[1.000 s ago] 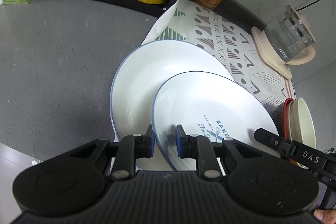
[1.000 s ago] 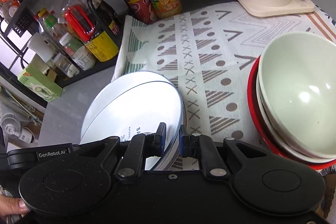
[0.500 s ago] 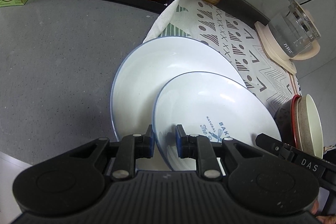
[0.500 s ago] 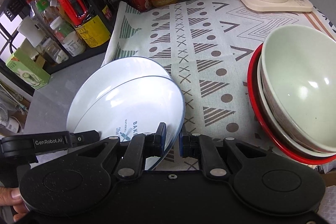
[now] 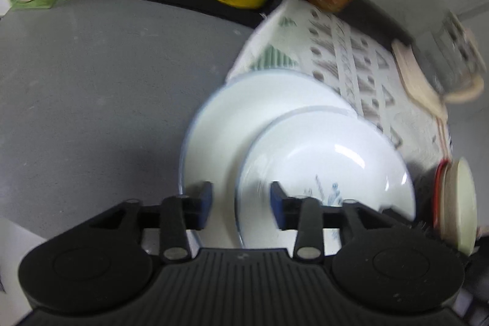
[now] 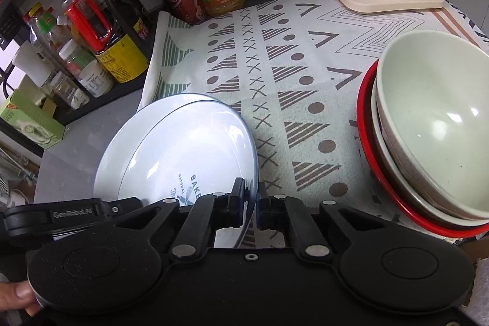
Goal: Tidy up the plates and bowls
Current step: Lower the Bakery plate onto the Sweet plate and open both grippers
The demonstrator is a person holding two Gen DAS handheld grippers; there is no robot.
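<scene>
Left wrist view: the left gripper (image 5: 241,202) has just been opening; its fingers (image 5: 204,199) stand apart, the small plate's (image 5: 324,161) rim between them untouched, the large plate (image 5: 232,124) beneath. Best to draw it back clear of the rim.

Right wrist view: the right gripper (image 6: 251,203) is clamped on the small plate's (image 6: 189,155) near edge. Lower it level onto the large plate (image 6: 122,136), then release. The stacked bowls (image 6: 434,124) sit well right of the fingers.
</scene>
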